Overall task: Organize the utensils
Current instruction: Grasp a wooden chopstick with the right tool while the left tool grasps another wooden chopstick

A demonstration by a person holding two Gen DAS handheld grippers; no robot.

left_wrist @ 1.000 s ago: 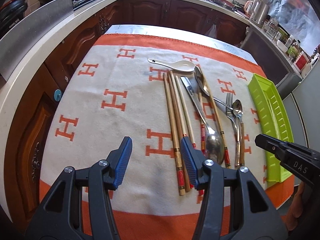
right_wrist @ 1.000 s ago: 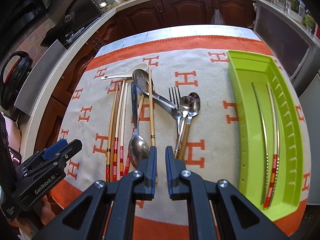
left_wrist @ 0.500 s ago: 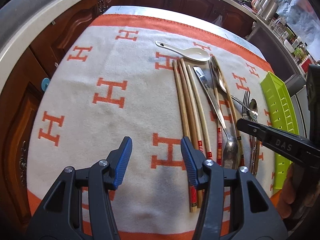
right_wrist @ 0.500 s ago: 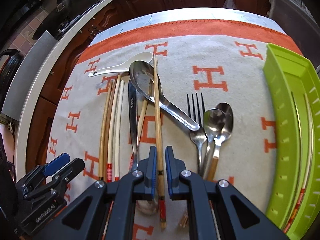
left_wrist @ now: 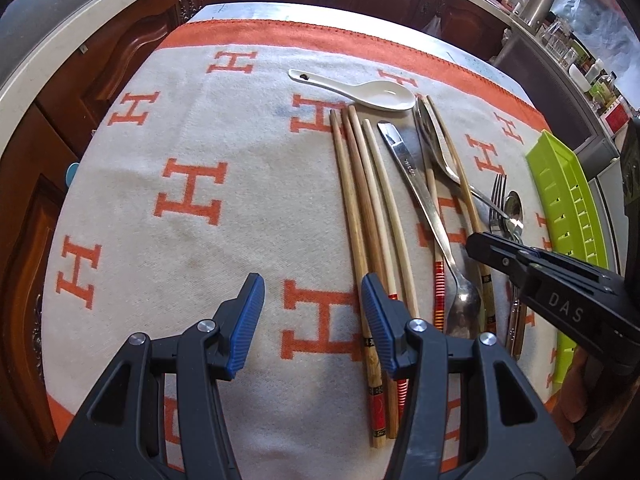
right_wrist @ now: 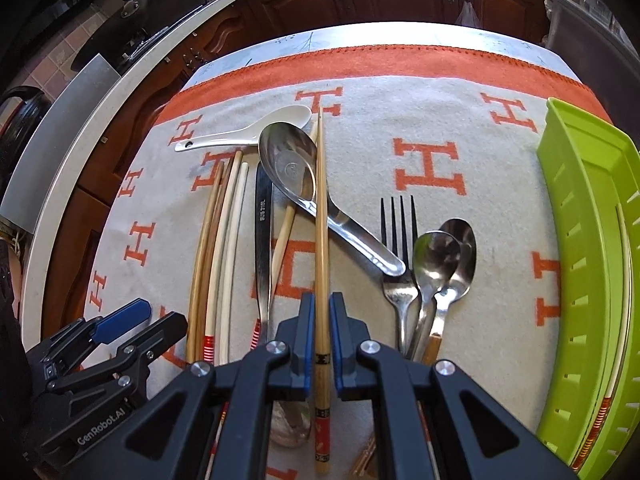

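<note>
On the orange-and-cream cloth point(right_wrist: 440, 92), item in hand: one wooden chopstick point(right_wrist: 321, 216), lying roughly along the 12-to-6 line of the right wrist view, its tip at 12 o'clock beside the white ceramic spoon point(right_wrist: 248, 134), its shaft crossing the handle of the large steel spoon point(right_wrist: 312, 188).

Right gripper point(right_wrist: 321, 316): pads set either side of the chopstick near its decorated end, gap narrow; whether they already pinch the wood cannot be told.

Left gripper point(left_wrist: 310, 312): jaws spread wide, empty, hovering above bare cloth at 9 o'clock of the chopstick bundle point(left_wrist: 364, 216).

Destination, judged: green tray point(right_wrist: 588, 272) at 3 o'clock, with chopsticks already lying inside.

Neighbours: fork point(right_wrist: 396, 248) and two small spoons point(right_wrist: 444, 264) between chopstick and tray; long steel spoon point(right_wrist: 263, 240) just to its 9 o'clock.

Handling note, as judgement: close squarely across the shaft, lift straight up before travelling so the tip clears the large spoon it rests on, and keep the stick level, since a grip this near one end invites pivoting. Lay it parallel to those in the tray.
</note>
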